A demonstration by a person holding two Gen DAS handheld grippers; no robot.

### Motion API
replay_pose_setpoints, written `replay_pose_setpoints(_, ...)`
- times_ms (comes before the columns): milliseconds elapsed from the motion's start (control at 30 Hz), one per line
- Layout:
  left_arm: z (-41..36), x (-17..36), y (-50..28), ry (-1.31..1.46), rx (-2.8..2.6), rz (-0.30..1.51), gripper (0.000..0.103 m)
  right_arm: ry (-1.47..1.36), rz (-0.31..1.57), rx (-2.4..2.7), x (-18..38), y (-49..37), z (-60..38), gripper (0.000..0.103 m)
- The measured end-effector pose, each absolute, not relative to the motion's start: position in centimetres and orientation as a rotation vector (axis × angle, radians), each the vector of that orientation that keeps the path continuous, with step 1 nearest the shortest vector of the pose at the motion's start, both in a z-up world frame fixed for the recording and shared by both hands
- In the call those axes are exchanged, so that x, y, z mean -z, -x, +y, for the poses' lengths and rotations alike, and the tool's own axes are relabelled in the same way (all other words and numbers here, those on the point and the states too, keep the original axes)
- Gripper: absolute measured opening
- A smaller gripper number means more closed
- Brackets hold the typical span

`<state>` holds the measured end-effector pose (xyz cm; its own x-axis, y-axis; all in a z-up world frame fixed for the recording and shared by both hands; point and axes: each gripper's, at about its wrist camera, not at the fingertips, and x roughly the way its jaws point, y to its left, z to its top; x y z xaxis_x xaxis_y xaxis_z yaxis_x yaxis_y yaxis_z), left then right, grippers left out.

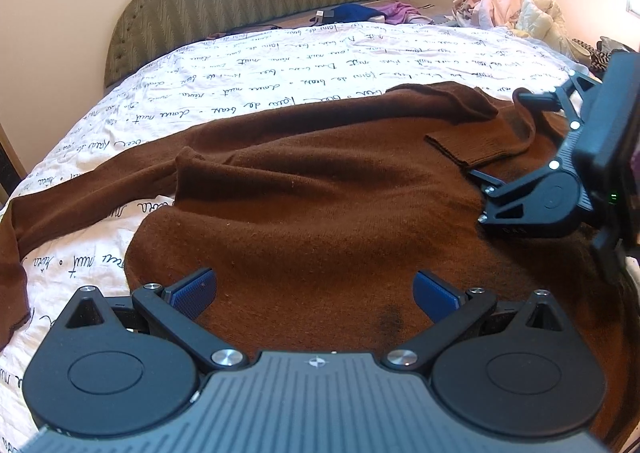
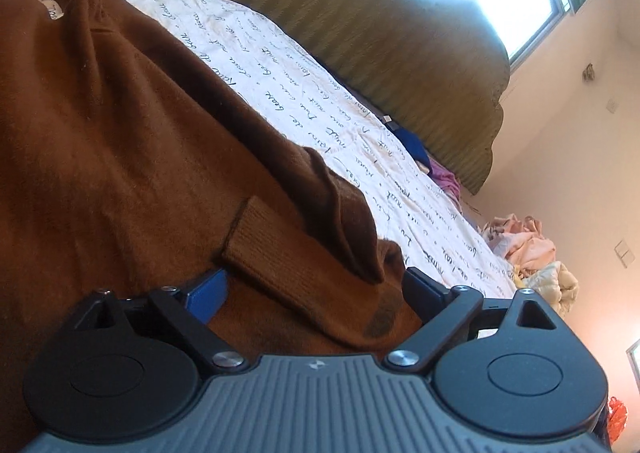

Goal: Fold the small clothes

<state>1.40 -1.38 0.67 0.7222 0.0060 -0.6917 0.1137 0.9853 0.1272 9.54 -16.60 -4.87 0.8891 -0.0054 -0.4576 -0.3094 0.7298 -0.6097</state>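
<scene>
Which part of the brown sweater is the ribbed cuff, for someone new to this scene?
Start at the bed's white script-printed cover, where the brown sweater lies spread. Follow its folded-over sleeve to the end by the right gripper: the ribbed cuff. Its lengthwise ribbing sets it apart from the smooth knit around it.

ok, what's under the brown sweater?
The brown sweater lies on a white bedspread with script print, which shows around it and through a gap by the left sleeve. Its folded-in ribbed cuff lies on top. Anything beneath the body is covered.
</scene>
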Motion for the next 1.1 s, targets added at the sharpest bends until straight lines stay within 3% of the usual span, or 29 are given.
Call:
replay_pose_setpoints(33, -1.4, -0.6, -1.4, -0.167, 0.062, 0.762, 0.103, 0.748, 0.448, -0.175, 5.0, -9.7, -16.4, 0.094)
replay_pose_setpoints(100, -1.6, -0.6, -1.3, -0.175, 0.064, 0.762, 0.103, 0.763, 0.445, -0.185, 5.2, -10.4, -16.0, 0.083)
replay_pose_setpoints(167, -1.6, -0.6, -1.3, -0.182, 0.063, 0.761, 0.103, 0.768, 0.455, -0.195, 5.4, -11.0, -15.7, 0.056)
replay_pose_setpoints(267, -1.5, -0.7, -1.4, -0.180, 0.059, 0.761, 0.103, 0.742, 0.501, -0.227, 5.6, -11.7, -15.5, 0.028)
replay_pose_setpoints(367, -1.2, -0.7, -1.5, -0.171, 0.054, 0.763, 0.103, 0.736, 0.493, -0.224, 5.6, -11.7, -15.4, 0.012)
replay_pose_setpoints(633, -1.3, -0.5, -1.6, -0.176, 0.051, 0.767, 0.103, 0.618, 0.467, -0.176, 4.2, -11.3, -17.1, 0.006)
replay_pose_setpoints(933, -0.9, -0.5, -1.5, -0.161, 0.044, 0.774, 0.103, -0.093, 0.446, 0.040, -1.8, -10.6, -31.7, 0.006)
replay_pose_setpoints(1100, -1.1, -0.4, -1.5, -0.167, 0.046, 0.772, 0.103, -0.251, 0.353, 0.255, -3.3, -7.4, -39.8, 0.006)
